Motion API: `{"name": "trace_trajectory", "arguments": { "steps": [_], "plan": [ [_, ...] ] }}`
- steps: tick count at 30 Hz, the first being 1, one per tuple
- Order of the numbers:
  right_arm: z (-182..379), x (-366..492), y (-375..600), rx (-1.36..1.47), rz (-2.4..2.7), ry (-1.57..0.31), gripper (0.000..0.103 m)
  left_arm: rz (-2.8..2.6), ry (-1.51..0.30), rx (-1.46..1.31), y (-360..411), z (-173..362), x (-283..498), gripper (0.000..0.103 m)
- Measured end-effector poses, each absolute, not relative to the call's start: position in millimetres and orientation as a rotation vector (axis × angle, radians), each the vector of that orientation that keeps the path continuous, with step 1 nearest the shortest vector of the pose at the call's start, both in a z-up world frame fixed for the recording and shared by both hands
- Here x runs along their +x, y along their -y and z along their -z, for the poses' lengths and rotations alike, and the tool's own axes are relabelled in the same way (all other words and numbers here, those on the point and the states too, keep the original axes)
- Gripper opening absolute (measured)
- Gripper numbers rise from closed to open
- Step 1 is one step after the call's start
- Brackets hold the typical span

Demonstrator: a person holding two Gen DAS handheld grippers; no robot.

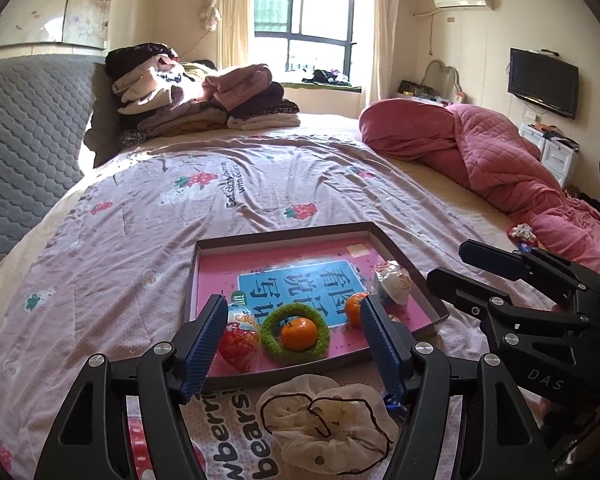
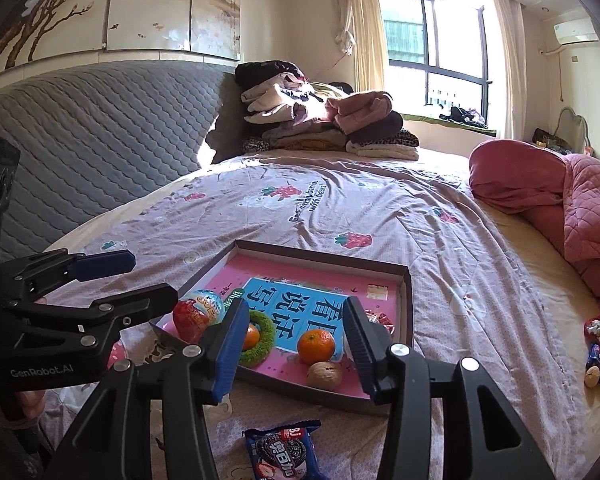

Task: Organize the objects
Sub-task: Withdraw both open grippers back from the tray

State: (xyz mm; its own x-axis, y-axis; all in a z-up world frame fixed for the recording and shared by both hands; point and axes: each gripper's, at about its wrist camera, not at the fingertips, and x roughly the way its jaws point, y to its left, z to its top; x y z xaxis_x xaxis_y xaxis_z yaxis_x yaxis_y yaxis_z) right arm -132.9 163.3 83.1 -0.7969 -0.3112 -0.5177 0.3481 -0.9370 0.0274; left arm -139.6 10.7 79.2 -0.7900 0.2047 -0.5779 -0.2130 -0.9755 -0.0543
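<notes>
Lying on the bedspread [image 1: 140, 208] just in front of the tray [image 1: 194, 272], the scrunchie [image 1: 324, 420] is judged light, soft and easily crushed, so it is best gripped across its gathered middle. The left gripper [image 1: 292, 340] is held with jaws wide apart and empty above it; the right gripper [image 2: 296, 342] is also parted, nothing clamped. Inside the tray, two oranges [image 2: 316, 346], a walnut [image 2: 325, 376], an egg [image 2: 198, 316] and a green ring [image 1: 295, 334] are already placed, while a cookie pack [image 2: 282, 452] is left outside.

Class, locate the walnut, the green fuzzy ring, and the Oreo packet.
walnut [image 2: 324, 375], right wrist view, middle of its shell.
green fuzzy ring [image 1: 271, 336], left wrist view, its left rim.
Oreo packet [image 2: 284, 454], right wrist view, centre of the blue wrapper.
</notes>
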Motion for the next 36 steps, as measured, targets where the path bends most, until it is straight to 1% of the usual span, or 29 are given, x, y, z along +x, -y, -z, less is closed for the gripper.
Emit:
{"name": "trace_trajectory", "arguments": {
  "steps": [10,19,30,33,36],
  "plan": [
    [-93,-115,-162,0.724,2.691,-0.083,0.049,-2.789,0.021,-0.913,-5,-80,-123,0.073],
    [-89,-94,-169,0.733,2.692,-0.062,0.049,-2.786,0.017,-0.913,-6,-80,-104,0.073],
    [-90,-80,-179,0.722,2.697,-0.026,0.049,-2.806,0.059,-0.944,8,-77,-92,0.073],
    [-89,-77,-179,0.722,2.695,-0.026,0.050,-2.811,0.065,-0.948,10,-76,-88,0.073],
    [-88,-74,-178,0.723,2.690,-0.026,0.053,-2.809,0.071,-0.949,11,-75,-85,0.073]
  ]
}}
